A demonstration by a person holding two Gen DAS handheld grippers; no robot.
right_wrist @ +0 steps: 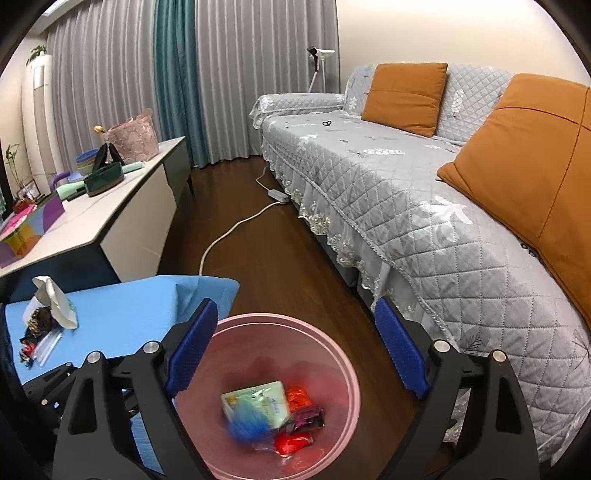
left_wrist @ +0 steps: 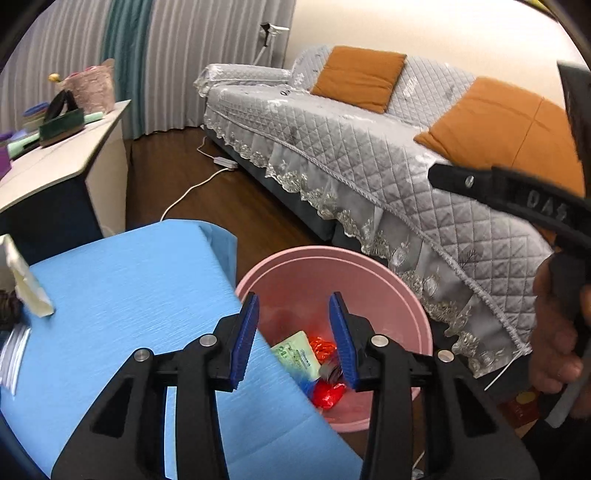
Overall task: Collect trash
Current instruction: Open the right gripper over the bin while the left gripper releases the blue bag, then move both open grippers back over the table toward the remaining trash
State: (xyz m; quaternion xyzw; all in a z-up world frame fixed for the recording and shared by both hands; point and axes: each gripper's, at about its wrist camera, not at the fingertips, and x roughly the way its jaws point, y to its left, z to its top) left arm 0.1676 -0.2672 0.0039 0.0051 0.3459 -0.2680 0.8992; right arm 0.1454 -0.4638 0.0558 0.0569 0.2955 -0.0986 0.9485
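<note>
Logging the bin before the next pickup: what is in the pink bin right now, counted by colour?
In the pink bin:
Red wrappers: 2
Pale green packet: 1
Blue blurred piece: 1
Dark wrapper: 1
Total: 5 pieces visible; any underneath are hidden.

A long sofa is stretching along the cream wall under a grey quilted cover, two orange cushions leaning on its back. Beyond its far arm, grey and teal curtains are hanging — a white lamp standing beside them. A white cable is trailing over the dark wood floor before it; opposite, a pale sideboard is standing.
</note>
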